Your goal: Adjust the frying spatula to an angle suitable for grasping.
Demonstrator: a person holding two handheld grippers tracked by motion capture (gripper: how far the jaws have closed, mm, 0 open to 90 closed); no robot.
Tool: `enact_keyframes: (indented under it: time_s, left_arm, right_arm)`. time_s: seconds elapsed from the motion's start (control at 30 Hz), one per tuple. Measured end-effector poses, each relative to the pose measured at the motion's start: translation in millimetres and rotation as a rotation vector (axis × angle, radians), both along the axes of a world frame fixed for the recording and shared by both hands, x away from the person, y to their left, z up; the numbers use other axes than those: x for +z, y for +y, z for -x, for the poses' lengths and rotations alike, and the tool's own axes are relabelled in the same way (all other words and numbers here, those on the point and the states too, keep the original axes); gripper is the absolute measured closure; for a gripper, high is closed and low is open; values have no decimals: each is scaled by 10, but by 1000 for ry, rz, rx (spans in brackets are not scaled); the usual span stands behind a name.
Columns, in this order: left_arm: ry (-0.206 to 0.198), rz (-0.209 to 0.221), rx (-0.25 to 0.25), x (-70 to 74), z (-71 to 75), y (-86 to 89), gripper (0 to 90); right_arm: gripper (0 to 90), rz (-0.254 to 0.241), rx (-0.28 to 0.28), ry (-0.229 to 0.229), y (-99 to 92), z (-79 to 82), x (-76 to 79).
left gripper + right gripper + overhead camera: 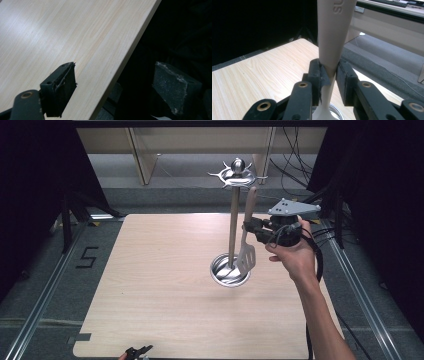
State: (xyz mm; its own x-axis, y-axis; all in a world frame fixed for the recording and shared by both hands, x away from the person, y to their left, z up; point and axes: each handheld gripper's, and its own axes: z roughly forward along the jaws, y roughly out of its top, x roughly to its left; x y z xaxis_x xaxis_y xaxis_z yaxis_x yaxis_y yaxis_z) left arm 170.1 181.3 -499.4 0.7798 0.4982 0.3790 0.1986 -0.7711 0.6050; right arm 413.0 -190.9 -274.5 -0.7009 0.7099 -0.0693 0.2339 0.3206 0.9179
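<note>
A utensil stand (pixel 233 227) rises from the table's right half, with a round metal base (pixel 222 274) and a ring of hooks (pixel 237 174) on top. Beside its pole a slotted spatula (pixel 246 257) with a beige handle hangs upright, blade just above the base. My right gripper (pixel 250 226) comes in from the right and is shut on the handle (pixel 332 37), the pads (pixel 318 72) pressing on both sides. Whether the handle's top touches a hook I cannot tell. My left gripper (pixel 137 351) sits at the table's near edge, open, its fingers (pixel 60 85) far apart with nothing between them.
The light wooden table (pixel 160 270) has a bare left half and front. Its near edge (pixel 125 62) drops to a dark floor in the left gripper view. Metal rails run along both sides, and cables (pixel 295 165) lie behind the table at the right.
</note>
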Motion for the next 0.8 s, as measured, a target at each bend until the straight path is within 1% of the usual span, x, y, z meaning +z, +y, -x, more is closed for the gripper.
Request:
enact_keyframes:
  time_s: [0.03,0.07,0.1,0.13,0.17,0.2,0.23,0.3,0.33,0.47,0.5,0.53,0.57,0.6,0.63,0.7,0.73,0.77,0.8]
  left_arm:
    - [1,0,-1,-1,-1,-1,178]
    - [1,0,-1,-1,-1,-1,178]
    - [1,1,-1,-3,3,-5,177]
    - [1,1,-1,-3,3,-5,178]
    - [1,3,0,-2,5,-5,178]
    - [11,10,-10,-7,-3,-9,177]
    - [-2,10,2,-15,-7,-11,178]
    - [0,9,-1,-21,-6,-14,178]
    - [3,7,-3,-21,-6,-14,178]
    - [3,7,-4,-19,-5,-17,178]
    - [9,7,-9,-14,-5,-13,177]
    - [6,8,-8,-18,-6,-15,177]
    - [0,6,-1,-20,-5,-15,178]
    - [0,6,-1,-20,-5,-15,178]
    - [3,6,-4,-22,-5,-15,178]
    - [3,7,-5,-21,-6,-15,177]
    - [3,7,-5,-21,-6,-15,178]
    - [1,5,-2,-22,-5,-15,178]
    - [2,5,-2,-23,-5,-16,177]
  right_arm:
    - [753,-9,-9,0,12,-2,-4]
    - [752,0,-3,-1,10,-7,0]
    - [752,-4,-3,14,21,-3,2]
    - [752,-4,-3,14,21,-3,2]
    - [752,-9,-14,1,32,-10,-3]
    - [752,-12,-15,6,38,-13,0]
    - [751,3,-3,2,22,-33,11]
    - [750,0,-1,6,24,-39,6]
    - [749,-10,4,15,28,-41,1]
    - [748,-14,8,12,39,-37,-6]
    - [743,-21,14,12,36,-44,-9]
    - [743,-21,14,12,36,-44,-9]
    - [728,-36,2,15,30,-41,-10]
    - [728,-36,2,15,30,-41,-10]
    - [726,-44,12,0,14,-46,-13]
    - [721,-61,11,11,11,-29,-15]
    - [721,-61,11,11,11,-29,-15]
    - [715,-46,18,-4,-2,-36,-9]
    - [694,-46,13,1,-4,-14,-11]
